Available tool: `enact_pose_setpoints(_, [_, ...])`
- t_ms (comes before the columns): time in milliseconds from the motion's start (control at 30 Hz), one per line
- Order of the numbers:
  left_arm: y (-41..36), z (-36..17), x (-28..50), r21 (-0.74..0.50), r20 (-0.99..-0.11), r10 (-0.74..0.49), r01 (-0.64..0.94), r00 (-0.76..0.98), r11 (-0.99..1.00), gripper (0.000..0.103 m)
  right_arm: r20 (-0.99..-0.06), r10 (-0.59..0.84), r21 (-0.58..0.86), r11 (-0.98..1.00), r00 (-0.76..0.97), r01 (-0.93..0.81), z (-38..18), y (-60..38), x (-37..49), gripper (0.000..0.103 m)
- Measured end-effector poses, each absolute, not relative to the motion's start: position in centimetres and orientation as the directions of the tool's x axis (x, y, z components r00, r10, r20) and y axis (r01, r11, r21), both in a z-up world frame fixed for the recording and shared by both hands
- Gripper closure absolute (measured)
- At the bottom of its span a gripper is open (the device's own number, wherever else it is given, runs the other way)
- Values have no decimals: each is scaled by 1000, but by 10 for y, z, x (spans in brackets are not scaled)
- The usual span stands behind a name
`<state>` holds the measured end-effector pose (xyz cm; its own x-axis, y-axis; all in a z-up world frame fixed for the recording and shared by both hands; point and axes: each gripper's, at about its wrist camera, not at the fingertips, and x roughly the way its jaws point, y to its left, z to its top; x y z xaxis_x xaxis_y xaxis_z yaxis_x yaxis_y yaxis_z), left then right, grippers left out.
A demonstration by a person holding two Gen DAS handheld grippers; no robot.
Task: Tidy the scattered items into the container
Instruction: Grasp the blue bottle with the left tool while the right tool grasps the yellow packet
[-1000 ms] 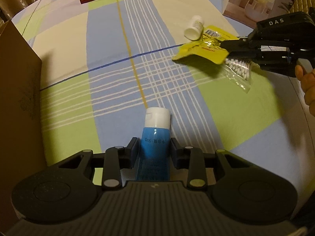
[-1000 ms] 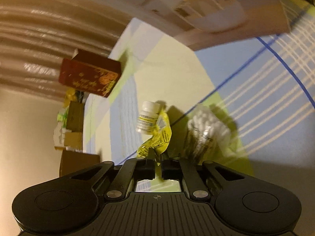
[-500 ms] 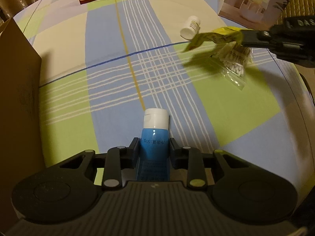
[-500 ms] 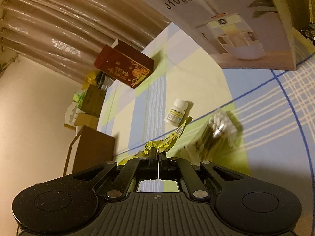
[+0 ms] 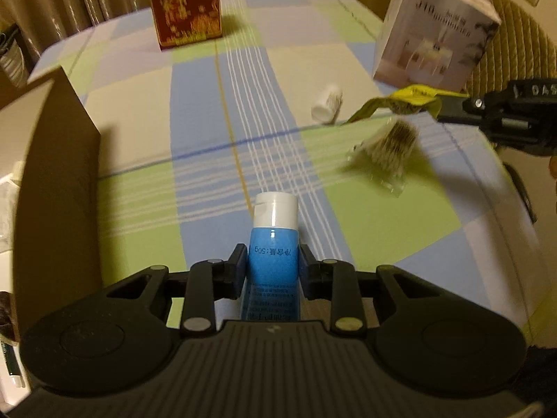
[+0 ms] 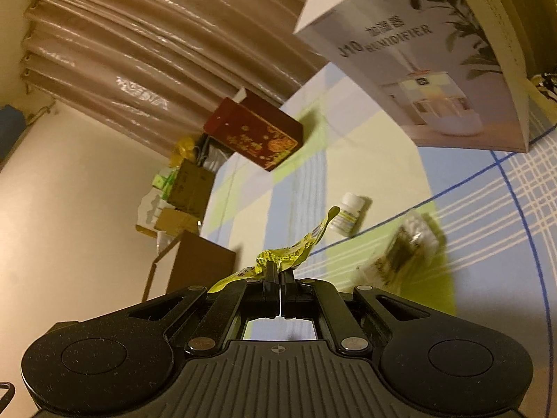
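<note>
My left gripper [image 5: 272, 271] is shut on a blue tube with a white cap [image 5: 273, 244], held above the checked tablecloth. The brown cardboard box [image 5: 55, 181] stands open at the left. My right gripper [image 6: 279, 278] is shut on a yellow packet [image 6: 296, 250] and holds it in the air; it also shows at the right of the left wrist view [image 5: 449, 102], with the packet [image 5: 403, 99]. A clear bag of cotton swabs [image 5: 386, 149] and a small white bottle [image 5: 327, 104] lie on the cloth below it.
A red box [image 5: 184, 3] stands at the table's far side. A white humidifier box [image 5: 435, 38] stands at the far right. The box also shows in the right wrist view [image 6: 202, 264], with stacked cartons [image 6: 181, 198] beyond the table.
My right gripper lifted the yellow packet off the cloth and rose to the right. My left gripper, still holding the tube, rose and tilted, bringing more of the far table into view.
</note>
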<state>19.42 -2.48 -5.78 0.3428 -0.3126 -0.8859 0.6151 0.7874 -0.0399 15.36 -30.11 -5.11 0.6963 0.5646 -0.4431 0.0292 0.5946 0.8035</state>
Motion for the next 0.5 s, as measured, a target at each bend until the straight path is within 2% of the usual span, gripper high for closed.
enact_pose_setpoints(500, [15,-10,170,-47,-822,-346,551,452,833,77,-392,610,810,584,689,-56,-27,-277,142,100])
